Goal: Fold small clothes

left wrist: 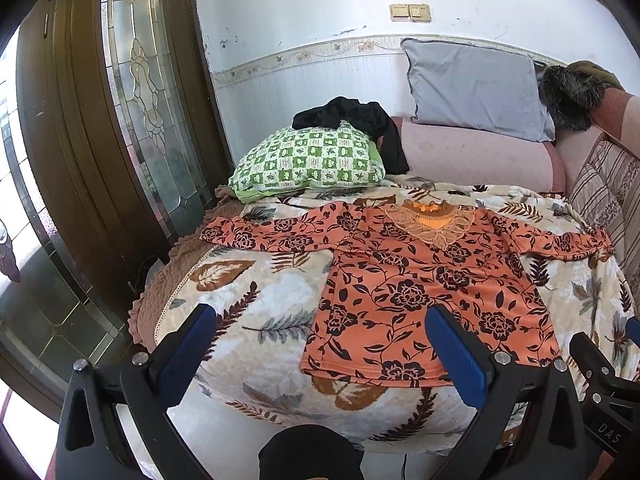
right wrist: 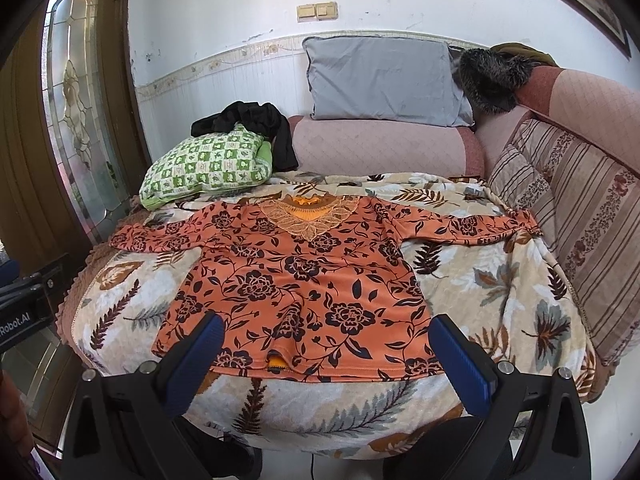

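The orange floral top lies flat on the leaf-print blanket, sleeves spread sideways, hem toward both claws. Left claw and right claw gape wide, empty; the right sits squarely over the hem

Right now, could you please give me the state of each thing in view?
Orange floral top: spread flat, unfolded, sleeves out.
Left gripper: open, empty.
Right gripper: open, empty.
Black garment: crumpled on green pillow.
Grey pillow: propped against wall.
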`<state>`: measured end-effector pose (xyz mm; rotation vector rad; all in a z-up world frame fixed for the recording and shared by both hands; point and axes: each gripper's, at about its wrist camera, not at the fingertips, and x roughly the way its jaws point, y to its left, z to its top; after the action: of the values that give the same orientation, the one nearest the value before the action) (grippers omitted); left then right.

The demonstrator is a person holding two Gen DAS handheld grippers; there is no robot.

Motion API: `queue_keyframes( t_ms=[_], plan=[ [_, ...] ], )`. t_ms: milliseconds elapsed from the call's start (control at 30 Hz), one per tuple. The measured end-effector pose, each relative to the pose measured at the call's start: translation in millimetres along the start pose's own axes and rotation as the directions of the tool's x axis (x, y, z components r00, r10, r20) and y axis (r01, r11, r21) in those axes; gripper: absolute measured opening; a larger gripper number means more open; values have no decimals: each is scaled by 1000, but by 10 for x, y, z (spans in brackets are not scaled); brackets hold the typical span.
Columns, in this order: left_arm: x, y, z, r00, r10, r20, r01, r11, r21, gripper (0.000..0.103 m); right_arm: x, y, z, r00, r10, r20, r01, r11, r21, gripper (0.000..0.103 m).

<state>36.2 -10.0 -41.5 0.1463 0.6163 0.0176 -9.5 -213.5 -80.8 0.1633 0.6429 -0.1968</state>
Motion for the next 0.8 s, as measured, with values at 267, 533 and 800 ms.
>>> queue_keyframes(
  t_ms=[267,533,800],
  plan=[
    [84,-52,18,1000,4,-21,-4,1000,8,103,106,-29,-11,1000,7,-20,-7,1000,9,103],
    [78,-77,50,1000,4,-24,-4,1000,10,103,132,-31,-17,1000,9,-26,-9,1000,13,103],
    [80,-86,67,1000,5,-26,-5,1000,11,103,135,-25,-13,1000,12,-24,-12,1000,6,103]
  ],
)
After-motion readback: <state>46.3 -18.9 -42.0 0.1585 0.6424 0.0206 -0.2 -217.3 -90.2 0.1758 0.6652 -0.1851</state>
